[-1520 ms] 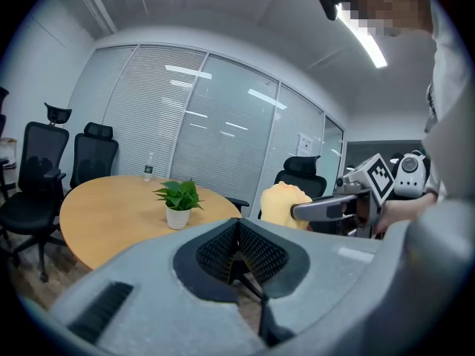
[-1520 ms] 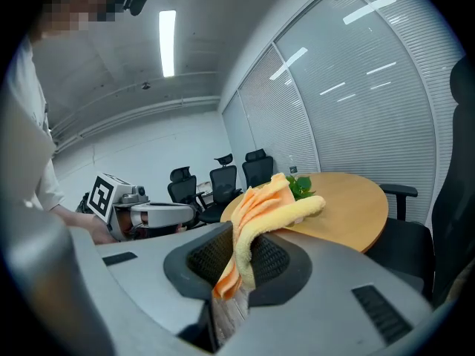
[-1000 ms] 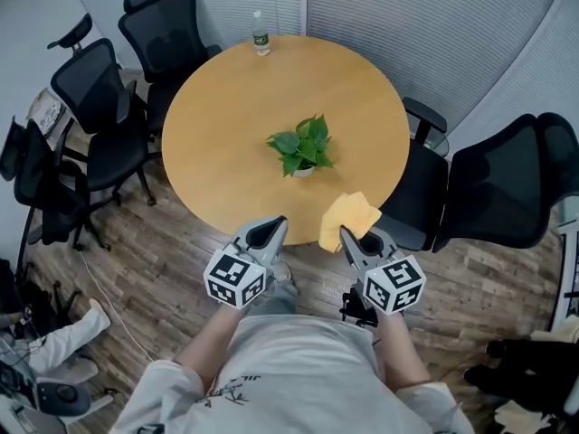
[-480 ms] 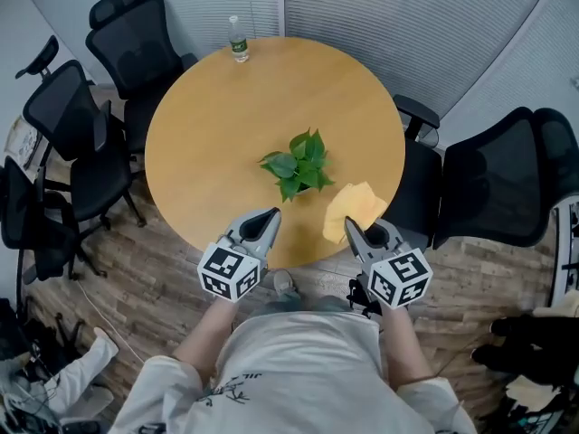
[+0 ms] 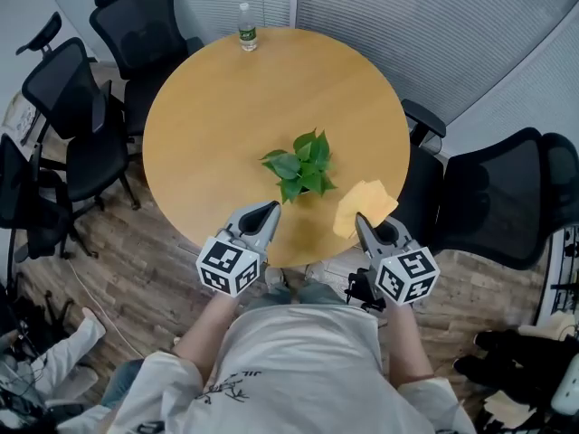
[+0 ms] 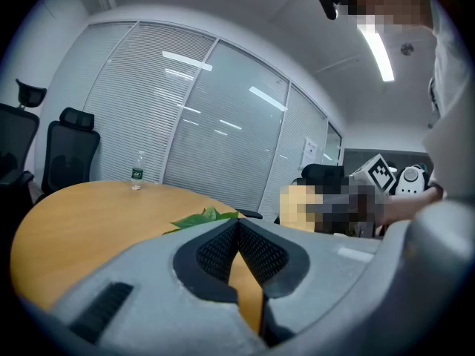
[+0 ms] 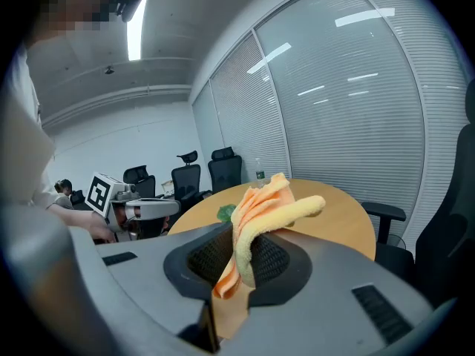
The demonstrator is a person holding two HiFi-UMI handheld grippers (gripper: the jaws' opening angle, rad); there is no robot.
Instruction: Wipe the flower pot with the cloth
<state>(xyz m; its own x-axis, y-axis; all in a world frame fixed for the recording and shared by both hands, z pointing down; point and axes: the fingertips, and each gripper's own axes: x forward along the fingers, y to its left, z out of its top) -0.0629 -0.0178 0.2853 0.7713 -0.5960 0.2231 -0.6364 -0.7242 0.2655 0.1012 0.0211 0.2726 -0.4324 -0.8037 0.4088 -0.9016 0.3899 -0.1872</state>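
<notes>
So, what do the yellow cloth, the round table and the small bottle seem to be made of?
Cloth: soft, fluffy fabric, probably microfibre; it folds limply and shows a fuzzy nap.
Table: wood or wood-look laminate, smooth and fairly matte; even honey colour, no clear grain.
Bottle: likely clear plastic with a green label; too small to be sure.

Surface: round wooden table. Potted plant just off centre, 4 o'clock. Water bottle upright at 12 o'clock rim.
</notes>
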